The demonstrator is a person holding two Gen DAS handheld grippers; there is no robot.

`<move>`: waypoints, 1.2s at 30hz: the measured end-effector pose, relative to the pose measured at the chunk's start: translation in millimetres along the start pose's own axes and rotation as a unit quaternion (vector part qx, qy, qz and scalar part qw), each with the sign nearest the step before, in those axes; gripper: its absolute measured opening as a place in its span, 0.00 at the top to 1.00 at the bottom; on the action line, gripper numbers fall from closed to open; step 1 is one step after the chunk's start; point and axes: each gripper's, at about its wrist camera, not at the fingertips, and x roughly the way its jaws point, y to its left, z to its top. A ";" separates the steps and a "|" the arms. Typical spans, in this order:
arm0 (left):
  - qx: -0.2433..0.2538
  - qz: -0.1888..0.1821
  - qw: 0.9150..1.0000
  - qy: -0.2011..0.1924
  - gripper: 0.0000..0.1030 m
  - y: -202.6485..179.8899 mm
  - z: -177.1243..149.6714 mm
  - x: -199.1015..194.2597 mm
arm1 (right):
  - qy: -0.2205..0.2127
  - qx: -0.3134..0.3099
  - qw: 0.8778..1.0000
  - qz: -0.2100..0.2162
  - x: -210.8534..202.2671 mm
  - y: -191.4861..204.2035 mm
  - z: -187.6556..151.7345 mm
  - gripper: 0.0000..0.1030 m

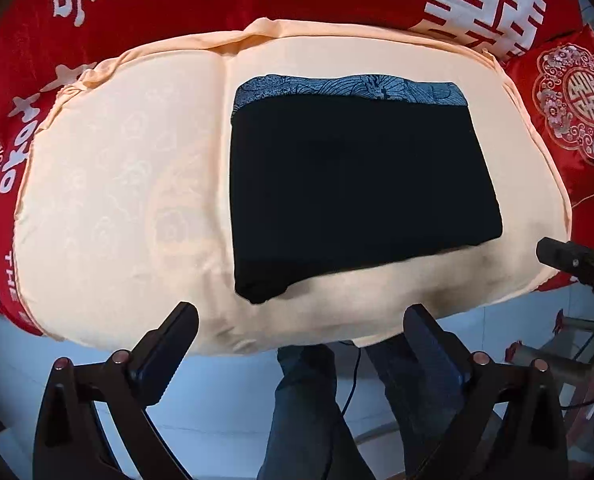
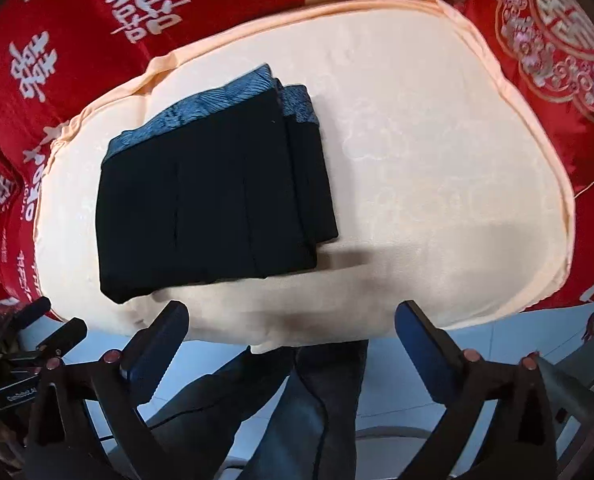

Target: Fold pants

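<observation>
Our left tongs (image 1: 301, 316) hang released, fingers spread wide with nothing between them, pointing down over the near edge of the cushion (image 1: 109, 184). Our right tongs (image 2: 293, 314) are likewise released and empty, above the same edge. Beyond both lie the pants (image 1: 357, 192), folded into a compact black rectangle with a blue-grey patterned band along the far side, resting flat on the peach cushion and touching neither tongs. From the right view the folded layers stack slightly offset. Around the cushion spreads a red cloth (image 1: 169, 12) with white characters, and a red embroidered pillow (image 1: 577, 108) sits beside it. Below the tongs we see a person's legs (image 1: 305, 412) in jeans over a pale floor (image 1: 225, 400).
</observation>
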 end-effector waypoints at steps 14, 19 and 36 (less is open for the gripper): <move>-0.009 0.042 0.999 -0.016 0.00 -1.9 -5.8 -36.3 | -0.003 -0.022 0.999 -0.046 -32.0 46.2 -13.5 0.00; -0.011 0.052 0.998 -0.025 0.00 -0.8 -4.1 -45.1 | -0.005 -0.008 0.998 -0.054 -39.3 48.9 -8.3 0.00; -0.011 0.056 0.998 -0.025 0.00 1.7 7.6 -50.6 | 0.008 -0.022 0.999 -0.044 -43.4 72.3 4.5 0.00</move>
